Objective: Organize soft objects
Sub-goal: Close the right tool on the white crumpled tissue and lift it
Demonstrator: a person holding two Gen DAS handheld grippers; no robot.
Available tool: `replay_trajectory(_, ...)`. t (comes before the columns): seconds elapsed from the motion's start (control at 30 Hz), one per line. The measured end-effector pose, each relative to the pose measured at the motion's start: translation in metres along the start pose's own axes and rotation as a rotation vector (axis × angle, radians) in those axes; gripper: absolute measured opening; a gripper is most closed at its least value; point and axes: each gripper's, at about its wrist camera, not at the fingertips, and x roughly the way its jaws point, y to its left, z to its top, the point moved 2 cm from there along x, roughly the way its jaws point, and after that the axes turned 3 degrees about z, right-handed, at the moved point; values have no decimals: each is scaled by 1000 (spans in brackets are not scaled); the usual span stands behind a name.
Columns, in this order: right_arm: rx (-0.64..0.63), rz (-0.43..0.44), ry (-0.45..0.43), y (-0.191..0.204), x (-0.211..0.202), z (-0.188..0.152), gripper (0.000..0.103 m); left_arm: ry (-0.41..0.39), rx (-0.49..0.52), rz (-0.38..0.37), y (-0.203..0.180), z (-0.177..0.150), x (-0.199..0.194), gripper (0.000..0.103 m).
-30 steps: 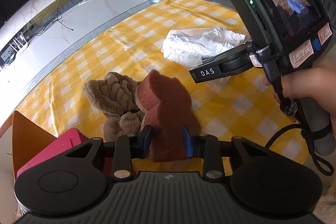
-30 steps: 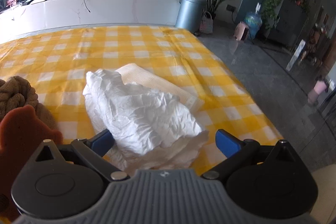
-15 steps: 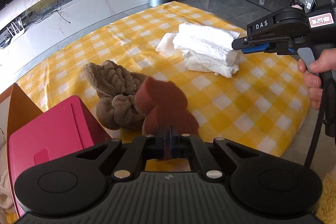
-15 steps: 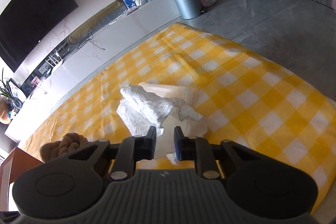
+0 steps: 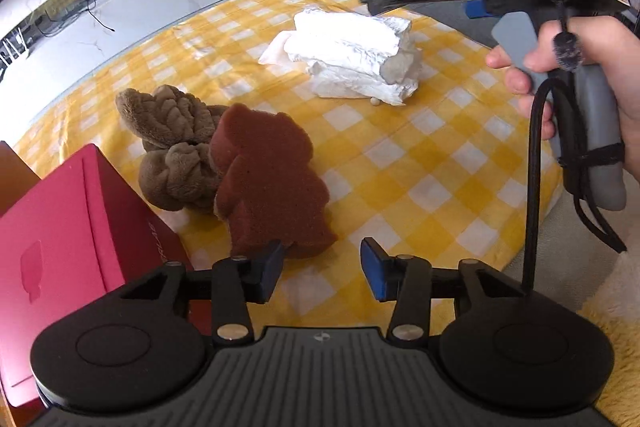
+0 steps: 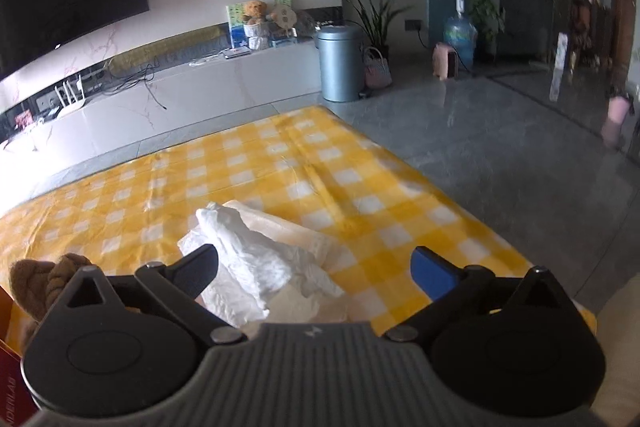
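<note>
- Just ahead of the left gripper (image 5: 322,269), off its left fingertip (image 5: 269,267), the reddish-brown bear-shaped foam sponge (image 5: 272,183) lies on the yellow-and-white checked tablecloth (image 5: 432,163); whether the pad touches the sponge's near edge I cannot tell
- The left fingers are spread wide and hold nothing; the sponge sits mostly to the left of the gap, not inside it
- Beyond the sponge and leaning against it is the brown plush knitted toy (image 5: 176,139); left of the left finger stands a red cardboard box (image 5: 72,227)
- Further ahead and to the right of the left fingers lies the white crumpled bundle of soft padding (image 5: 352,55), under the nose of the right gripper (image 6: 314,269)
- From the right wrist view, the right fingers are also spread wide and empty; the bundle lies below, nearer the left finger (image 6: 200,263) than the blue-padded right one
- Judgement: the step in hand looks like re-gripping a soft item to move it, probably toward the box
- To do it well, shift the left gripper leftward so the sponge is centred between the pads, take it across its narrow lower part, and close gently, since foam compresses and may spring out
- Keep the plush toy out of the closing fingers, and keep the two grippers well apart
</note>
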Motion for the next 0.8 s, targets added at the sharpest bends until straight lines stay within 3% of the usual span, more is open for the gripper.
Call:
replay_trajectory(0.1,-121,-87,-1,22,24,-5,100,-30,33,19,4,6,-9,70)
replay_trajectory(0.13,-147,-119,15,27,33,-7,100,-30,35,26,7,7,-11,85)
replay_trajectory(0.17,-170,-126,50,30,44,-9,100,-23,30,36,9,8,-13,86)
replay_trajectory(0.3,-278,-88,115,47,70,-17,100,8,12,-17,17,8,-18,86)
replay_trajectory(0.4,-371,-118,144,54,80,-23,100,15,1,-42,19,6,-23,86)
replay_trajectory(0.53,-380,-93,170,49,90,-31,100,7,10,-51,17,5,-31,86)
replay_trajectory(0.63,-314,-56,194,41,90,-31,99,-14,39,-52,13,3,-38,86)
replay_trajectory(0.73,-167,26,245,30,92,-29,84,-23,66,-31,11,2,-47,86)
replay_trajectory(0.8,-72,75,255,23,90,-27,60,-51,55,-40,13,2,-57,86)
